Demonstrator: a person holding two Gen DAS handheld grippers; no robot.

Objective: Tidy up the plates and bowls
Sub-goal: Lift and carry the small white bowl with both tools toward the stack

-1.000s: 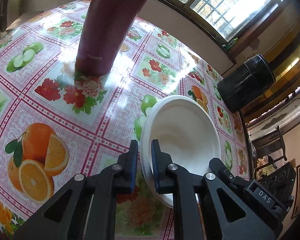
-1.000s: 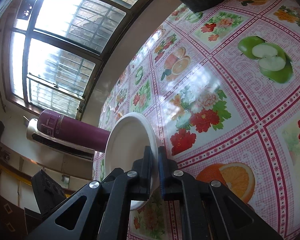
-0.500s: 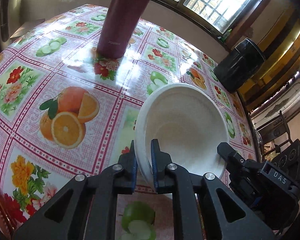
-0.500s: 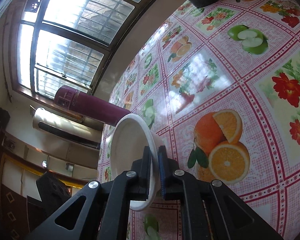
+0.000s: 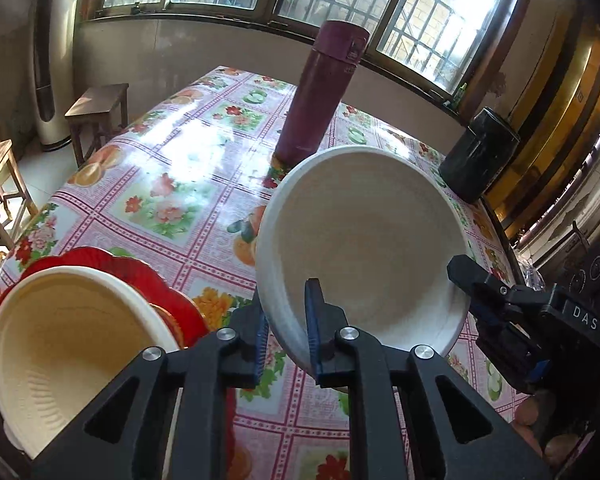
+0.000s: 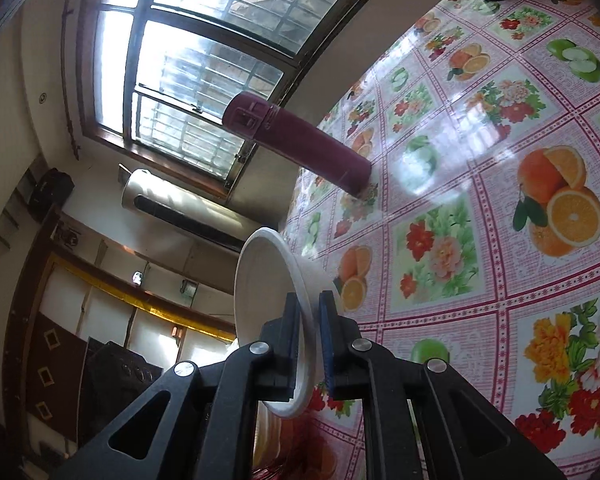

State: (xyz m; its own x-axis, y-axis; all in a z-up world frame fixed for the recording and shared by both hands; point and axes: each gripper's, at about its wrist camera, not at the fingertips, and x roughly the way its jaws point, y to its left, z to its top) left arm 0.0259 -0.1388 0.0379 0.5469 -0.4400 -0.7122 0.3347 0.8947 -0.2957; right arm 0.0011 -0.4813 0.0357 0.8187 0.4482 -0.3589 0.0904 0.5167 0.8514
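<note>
Over the table, left wrist view: the left hand-held gripper (image 5: 286, 336) is clamped on the near rim of a white round paper bowl (image 5: 364, 248), held tilted above the fruit-and-flower oilcloth table (image 5: 172, 200).
Opposite rim: the right hand-held gripper (image 5: 466, 280) pinches the bowl's far edge.
Stack: a cream ribbed paper bowl (image 5: 68, 344) sits on a red scalloped plate (image 5: 148, 276) at lower left, just beside the carried bowl.
Bystanders: a tall maroon flask (image 5: 324, 92) and a black cylindrical jar (image 5: 478, 156) stand behind.

Right wrist view, grip: the right hand-held gripper (image 6: 310, 344) is closed on the white bowl's thin rim (image 6: 296, 300), seen edge-on, off the table.
Risk: two pinches on a flimsy rim could buckle it or let it slip; uneven pulling might tear it.
Risk at placing: a tilted drop may nudge the stack off centre.
</note>
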